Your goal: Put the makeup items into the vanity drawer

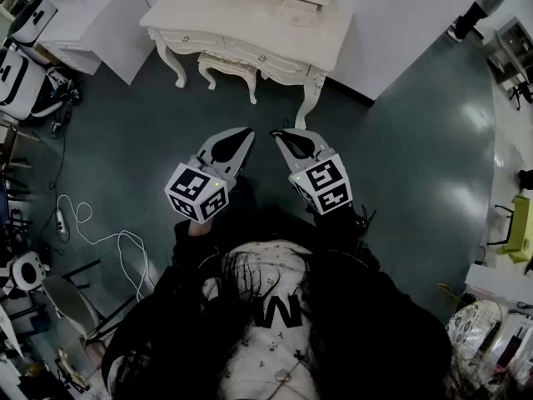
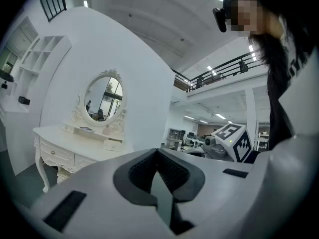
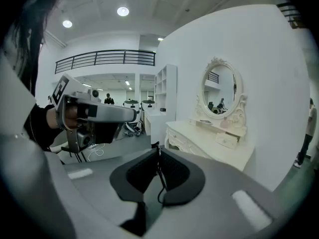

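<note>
left gripper [image 1: 246, 132], right gripper [image 1: 276, 134] side by side, both jaws pressed together, empty; vanity [image 1: 241, 19] well apart

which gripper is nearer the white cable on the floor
Left. In the head view the left gripper shows up and to the right of the cable; the right gripper is beyond the left one, farther from it.

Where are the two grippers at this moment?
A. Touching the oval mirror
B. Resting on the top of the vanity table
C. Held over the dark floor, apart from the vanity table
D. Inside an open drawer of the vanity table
C: the head view shows the left gripper and the right gripper above the dark floor, short of the vanity table and touching nothing.
</note>
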A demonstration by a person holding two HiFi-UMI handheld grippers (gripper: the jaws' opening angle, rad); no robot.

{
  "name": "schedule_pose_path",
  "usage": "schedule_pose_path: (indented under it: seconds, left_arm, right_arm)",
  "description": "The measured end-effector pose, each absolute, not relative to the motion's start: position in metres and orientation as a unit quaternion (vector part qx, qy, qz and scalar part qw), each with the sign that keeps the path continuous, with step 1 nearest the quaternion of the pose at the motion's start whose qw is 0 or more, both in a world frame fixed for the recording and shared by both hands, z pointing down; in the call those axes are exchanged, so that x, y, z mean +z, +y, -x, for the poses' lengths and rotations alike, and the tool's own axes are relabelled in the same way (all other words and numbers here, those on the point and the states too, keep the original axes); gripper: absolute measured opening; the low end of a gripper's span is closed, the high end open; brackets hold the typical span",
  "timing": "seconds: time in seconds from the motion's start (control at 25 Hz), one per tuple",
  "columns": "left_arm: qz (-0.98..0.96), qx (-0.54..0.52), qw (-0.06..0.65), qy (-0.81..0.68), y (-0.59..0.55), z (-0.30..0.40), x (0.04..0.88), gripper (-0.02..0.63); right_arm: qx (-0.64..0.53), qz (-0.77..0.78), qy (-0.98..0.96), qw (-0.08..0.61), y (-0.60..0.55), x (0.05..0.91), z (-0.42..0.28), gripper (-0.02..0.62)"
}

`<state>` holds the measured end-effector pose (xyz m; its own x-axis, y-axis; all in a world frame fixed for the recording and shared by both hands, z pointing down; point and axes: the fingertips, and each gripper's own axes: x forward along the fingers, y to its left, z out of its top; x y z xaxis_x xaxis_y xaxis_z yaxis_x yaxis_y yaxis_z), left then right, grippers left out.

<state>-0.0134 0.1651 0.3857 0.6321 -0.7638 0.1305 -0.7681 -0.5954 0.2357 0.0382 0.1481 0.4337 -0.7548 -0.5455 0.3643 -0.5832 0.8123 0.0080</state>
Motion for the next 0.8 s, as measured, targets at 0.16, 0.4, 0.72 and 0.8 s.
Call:
schedule_pose_path:
  seconds: [0.16,0.4,0.72,0.8]
  left_arm:
    - [-0.893,0.010,0.136,-0.428,0.163,0.010,0.388,0.000]
    - [-0.893,0.012,0.141,-0.427,0.159,-0.002,0.390,0.000]
    - [-0.898,0.026,0.143,-0.416,0.151,-0.019,0.392,0.000]
    - [-0.898,0.031,0.143,-0.415,0.148,-0.020,0.394,0.000]
  right_arm:
    - [0.053,-0.302,-0.935,0.176,0.146,0.435,-0.041,0.029]
    - [0.064,-0.305,-0.935,0.169,0.142,0.436,-0.054,0.029]
    - [0.077,-0.306,-0.935,0.164,0.132,0.441,-0.063,0.029]
    - [0.080,-0.306,-0.935,0.161,0.129,0.442,-0.064,0.029]
